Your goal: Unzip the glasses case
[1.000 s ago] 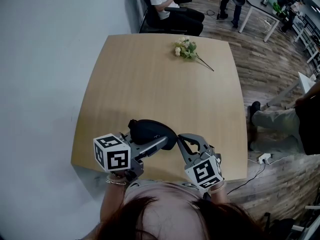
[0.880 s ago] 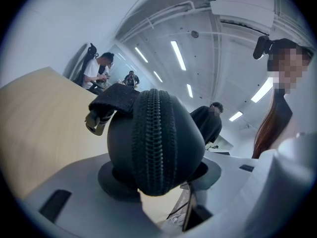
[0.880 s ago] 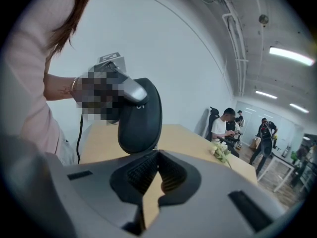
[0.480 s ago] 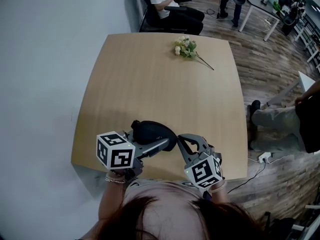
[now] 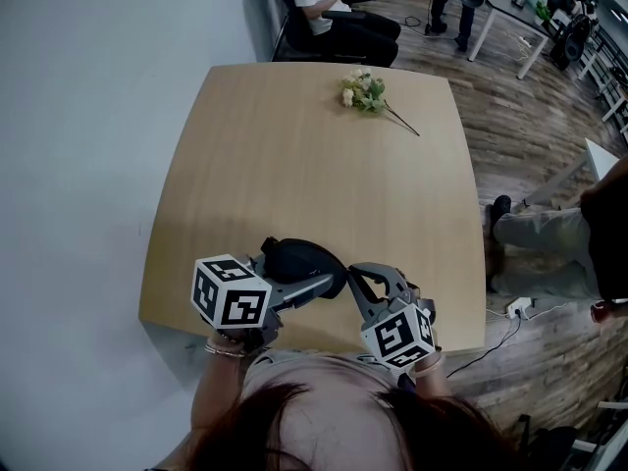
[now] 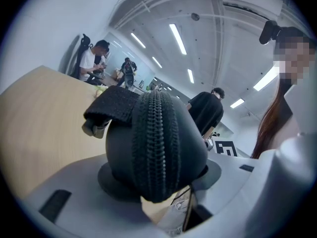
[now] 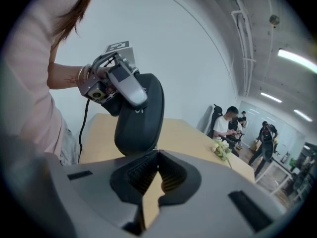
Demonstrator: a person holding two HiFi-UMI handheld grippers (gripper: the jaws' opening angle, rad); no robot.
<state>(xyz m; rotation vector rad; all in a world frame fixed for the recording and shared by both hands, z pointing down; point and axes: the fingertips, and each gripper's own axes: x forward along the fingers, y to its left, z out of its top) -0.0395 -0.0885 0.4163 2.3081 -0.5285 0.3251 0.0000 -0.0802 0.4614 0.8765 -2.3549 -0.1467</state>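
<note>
A black oval glasses case (image 5: 299,260) hangs above the near edge of the table (image 5: 294,165), and my left gripper (image 5: 294,269) is shut on it. In the left gripper view the case (image 6: 156,148) fills the space between the jaws, zip teeth facing the camera and a strap loop at its far end. My right gripper (image 5: 355,273) touches the case's right end. In the right gripper view its jaws (image 7: 156,152) meet at the tips just under the case (image 7: 141,115). Whether a zip pull is pinched there is hidden.
A small bunch of pale flowers (image 5: 365,94) lies near the table's far edge. People sit and stand beyond the table. A white wall runs along the left, and wood floor with a cable lies to the right.
My left gripper has turned a little with the case, its marker cube shifting slightly right. The right gripper has stayed where it was.
</note>
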